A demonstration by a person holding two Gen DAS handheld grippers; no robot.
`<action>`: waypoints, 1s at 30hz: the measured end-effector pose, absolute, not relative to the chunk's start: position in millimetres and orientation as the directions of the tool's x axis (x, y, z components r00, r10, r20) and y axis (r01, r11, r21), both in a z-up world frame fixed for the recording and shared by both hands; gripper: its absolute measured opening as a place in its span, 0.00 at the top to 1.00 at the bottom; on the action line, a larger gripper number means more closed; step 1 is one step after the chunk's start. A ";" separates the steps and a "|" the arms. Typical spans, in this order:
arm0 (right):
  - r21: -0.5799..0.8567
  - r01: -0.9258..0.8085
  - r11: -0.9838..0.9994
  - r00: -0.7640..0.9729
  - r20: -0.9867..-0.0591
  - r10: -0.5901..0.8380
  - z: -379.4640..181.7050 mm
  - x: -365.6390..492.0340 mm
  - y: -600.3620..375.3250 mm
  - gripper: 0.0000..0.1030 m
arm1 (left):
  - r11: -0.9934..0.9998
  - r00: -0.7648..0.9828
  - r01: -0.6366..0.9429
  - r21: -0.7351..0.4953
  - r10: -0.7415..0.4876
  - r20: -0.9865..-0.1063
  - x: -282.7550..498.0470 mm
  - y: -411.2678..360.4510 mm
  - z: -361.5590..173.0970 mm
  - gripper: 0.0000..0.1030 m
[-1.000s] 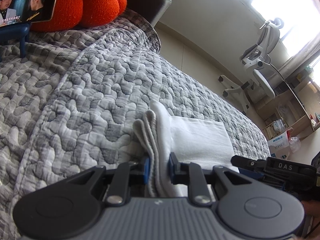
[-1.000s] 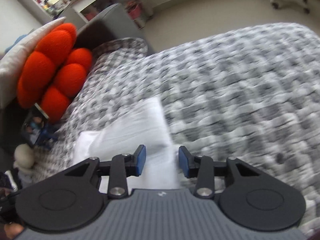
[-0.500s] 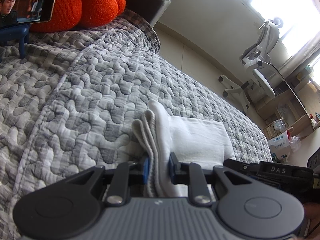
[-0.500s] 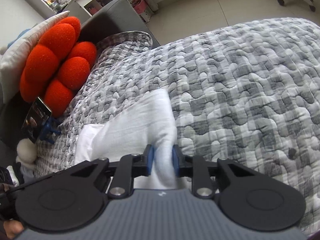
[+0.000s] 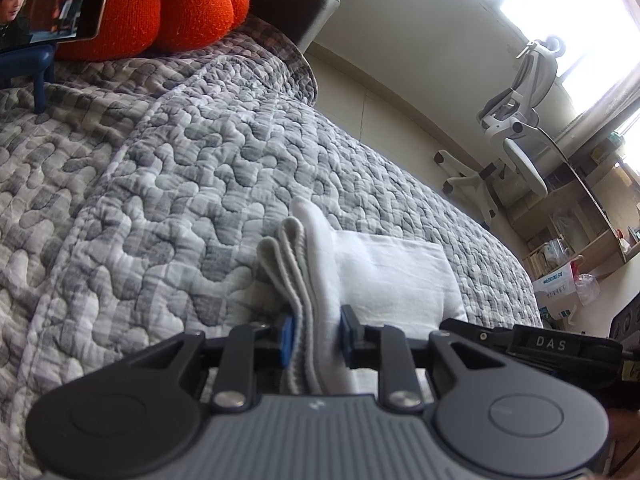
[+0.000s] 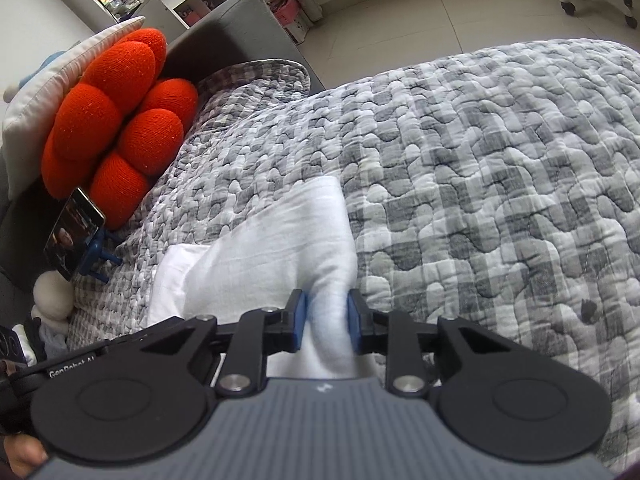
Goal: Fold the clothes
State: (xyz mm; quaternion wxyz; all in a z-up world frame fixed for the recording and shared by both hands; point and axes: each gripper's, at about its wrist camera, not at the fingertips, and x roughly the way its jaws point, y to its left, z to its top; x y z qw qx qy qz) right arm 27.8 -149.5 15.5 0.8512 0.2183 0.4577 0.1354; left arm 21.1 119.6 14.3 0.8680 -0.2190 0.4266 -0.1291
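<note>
White cloth (image 5: 394, 276) lies folded on the grey quilt (image 5: 168, 184), near the bed's edge, and both grippers have hold of it. From the left wrist view, the left gripper (image 5: 315, 335) has its blue pads (image 5: 287, 338) closed to a narrow gap on a bunched edge of the cloth, where grey-edged layers stand up at 12 o'clock from the jaws; the flat part of the cloth spreads away toward 1 o'clock. The right gripper's black body shows at 3 o'clock in that view, just beside the cloth. From the right wrist view, the right gripper (image 6: 326, 322) pinches a raised fold of the cloth (image 6: 280, 248) between its nearly closed pads, and the cloth runs off toward 11 o'clock. An orange cushion (image 6: 116, 120) sits at 10 o'clock against a grey headboard (image 6: 224, 28), with a phone (image 6: 74, 236) on a blue stand leaning below it. An office chair (image 5: 516, 128) stands on the floor at 2 o'clock in the left view.
</note>
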 end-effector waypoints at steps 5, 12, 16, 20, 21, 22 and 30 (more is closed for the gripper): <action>0.453 -0.056 0.890 0.552 -0.729 0.406 17.9 27.2 -143.8 0.77 | 0.878 0.609 0.041 -0.476 -0.400 -0.685 20.0 117.3 14.8 0.79; 0.405 -0.120 0.906 0.591 -0.705 0.393 28.7 20.9 -133.2 0.81 | 0.890 0.629 0.046 -0.454 -0.379 -0.678 16.7 114.2 20.0 0.83; 0.405 -0.172 0.898 0.625 -0.660 0.418 39.0 14.9 -125.8 0.82 | 0.894 0.651 0.049 -0.444 -0.366 -0.665 12.2 112.6 26.9 0.83; 0.398 -0.195 0.896 0.648 -0.634 0.423 44.4 11.9 -122.2 0.82 | 0.888 0.670 0.057 -0.456 -0.373 -0.642 9.0 116.3 33.2 0.83; 0.398 -0.198 0.896 0.652 -0.629 0.423 45.2 11.7 -121.4 0.82 | 0.888 0.674 0.057 -0.455 -0.371 -0.638 8.5 117.1 34.0 0.83; 0.397 -0.200 0.896 0.657 -0.624 0.423 46.0 11.5 -120.3 0.82 | 0.889 0.679 0.055 -0.454 -0.367 -0.637 8.3 118.0 34.6 0.83; 0.389 -0.194 0.901 0.643 -0.643 0.416 41.7 14.5 -118.8 0.83 | 0.887 0.684 0.028 -0.461 -0.353 -0.638 10.2 124.7 33.2 0.83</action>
